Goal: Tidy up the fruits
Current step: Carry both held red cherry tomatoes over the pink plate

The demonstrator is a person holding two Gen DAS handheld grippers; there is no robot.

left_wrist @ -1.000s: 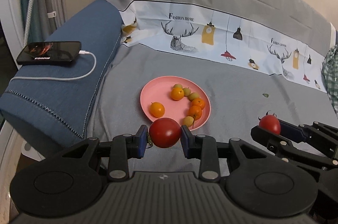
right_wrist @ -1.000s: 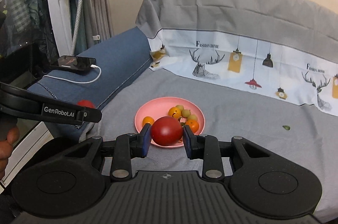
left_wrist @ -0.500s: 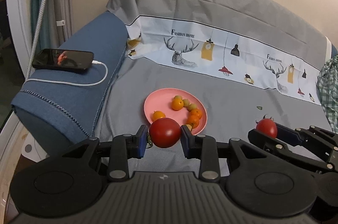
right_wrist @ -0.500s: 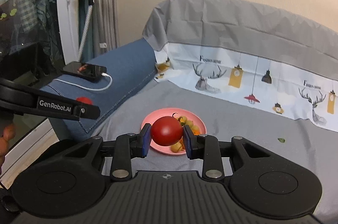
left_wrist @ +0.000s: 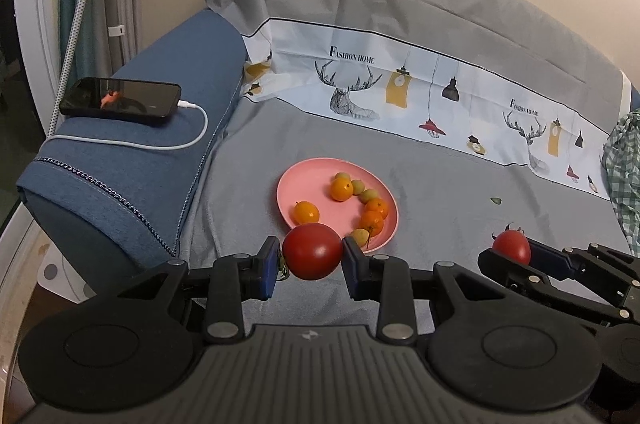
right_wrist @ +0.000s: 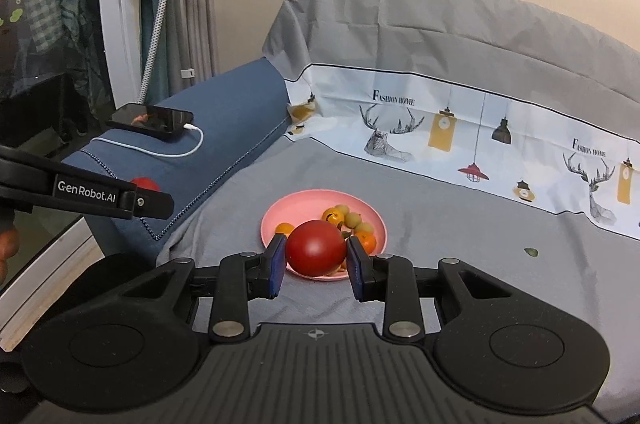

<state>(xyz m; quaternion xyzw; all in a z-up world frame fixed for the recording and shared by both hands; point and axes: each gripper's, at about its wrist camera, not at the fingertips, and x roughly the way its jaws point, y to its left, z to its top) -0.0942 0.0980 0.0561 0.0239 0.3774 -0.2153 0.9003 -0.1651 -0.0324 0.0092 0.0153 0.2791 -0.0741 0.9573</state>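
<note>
A pink plate (left_wrist: 312, 184) lies on the grey sofa cover and holds several small orange and green fruits (left_wrist: 341, 189). My left gripper (left_wrist: 312, 260) is shut on a red tomato (left_wrist: 313, 251), held in the air just in front of the plate. My right gripper (right_wrist: 316, 258) is shut on a second red tomato (right_wrist: 316, 246), held over the plate's (right_wrist: 280, 212) near rim. The right gripper and its tomato (left_wrist: 511, 247) also show at the right of the left wrist view. The left gripper (right_wrist: 152, 198) shows at the left of the right wrist view.
A phone (left_wrist: 120, 101) on a white charging cable (left_wrist: 160, 144) lies on the blue armrest (left_wrist: 160, 152) at the left. A small green leaf (left_wrist: 496, 200) lies on the cover right of the plate. Checked cloth (left_wrist: 624, 176) sits at the far right. The sofa back rises behind.
Both grippers have pulled back and risen with their tomatoes, so the plate looks smaller and farther. The grips have not changed.
</note>
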